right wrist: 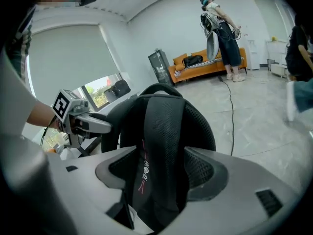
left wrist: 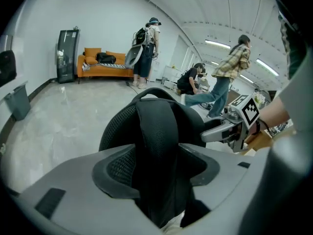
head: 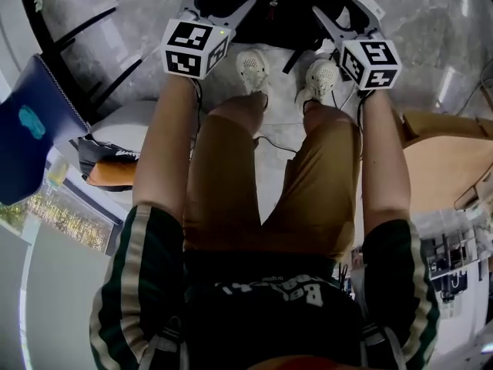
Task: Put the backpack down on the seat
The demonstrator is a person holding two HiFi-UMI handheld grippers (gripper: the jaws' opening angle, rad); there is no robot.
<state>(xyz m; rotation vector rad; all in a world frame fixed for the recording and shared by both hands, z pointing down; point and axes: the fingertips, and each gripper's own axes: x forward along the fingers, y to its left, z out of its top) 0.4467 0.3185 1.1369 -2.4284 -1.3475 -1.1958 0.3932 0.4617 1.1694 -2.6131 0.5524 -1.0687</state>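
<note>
Backpack (head: 281,10): low ahead, by shoes (head: 253,69), standing upright.
L gripper (left wrist: 156,168): fingers released, strap (left wrist: 156,126) loose btwn.
R gripper (right wrist: 159,173): same; equally near.

Lighting is bright and even indoors. Ceiling strip lights (left wrist: 216,44) glow beyond the left tongs (left wrist: 156,153), to the upper right. A daylit window (right wrist: 94,95) lies left of the right tongs (right wrist: 161,163). The pale floor (left wrist: 58,126) past both shows a soft sheen. The backpack (left wrist: 156,131) between the tongs reads near-black, its mesh barely resolved. Tong bodies nearest the lens are soft. Fisheye bending and dark corners are strong. The head view is dimmer.
</note>
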